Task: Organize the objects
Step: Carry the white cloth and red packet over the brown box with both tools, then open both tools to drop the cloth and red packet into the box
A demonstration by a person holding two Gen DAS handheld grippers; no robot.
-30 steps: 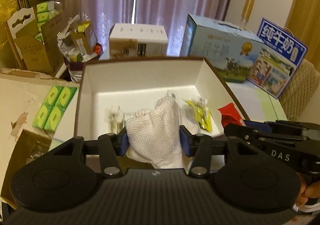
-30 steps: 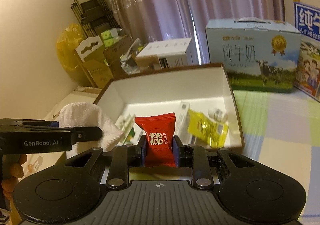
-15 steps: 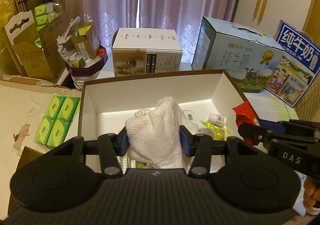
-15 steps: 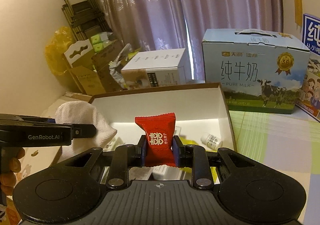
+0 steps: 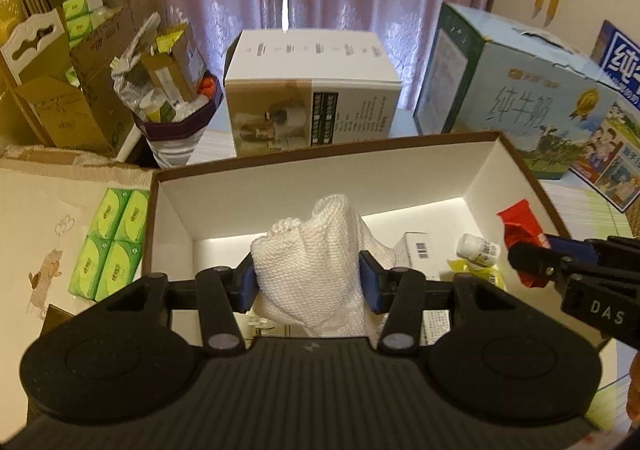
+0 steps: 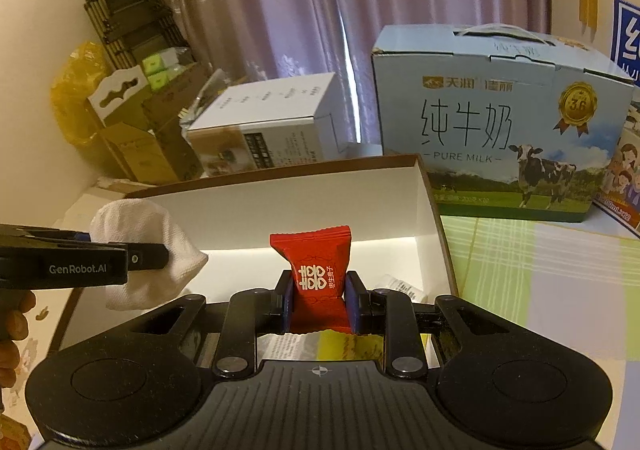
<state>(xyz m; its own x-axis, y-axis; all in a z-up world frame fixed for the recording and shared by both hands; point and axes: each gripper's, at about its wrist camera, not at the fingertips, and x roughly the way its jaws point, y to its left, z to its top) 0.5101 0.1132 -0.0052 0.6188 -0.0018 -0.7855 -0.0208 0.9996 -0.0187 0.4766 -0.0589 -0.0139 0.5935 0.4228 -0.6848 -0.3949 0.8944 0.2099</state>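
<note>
Curtained room, cluttered table. Over the last second both grippers dropped lower and pulled back toward the near rim of the open white cardboard box (image 5: 276, 185); more background now shows above it. Left gripper (image 5: 308, 282) stays clamped on the crumpled white knitted cloth (image 5: 316, 266); right gripper (image 6: 318, 300) stays clamped on the red candy packet (image 6: 316, 278). Neither item released, both hang over the box. Sorting looks unfinished; a small white bottle (image 5: 478, 248) lies far right inside.
</note>
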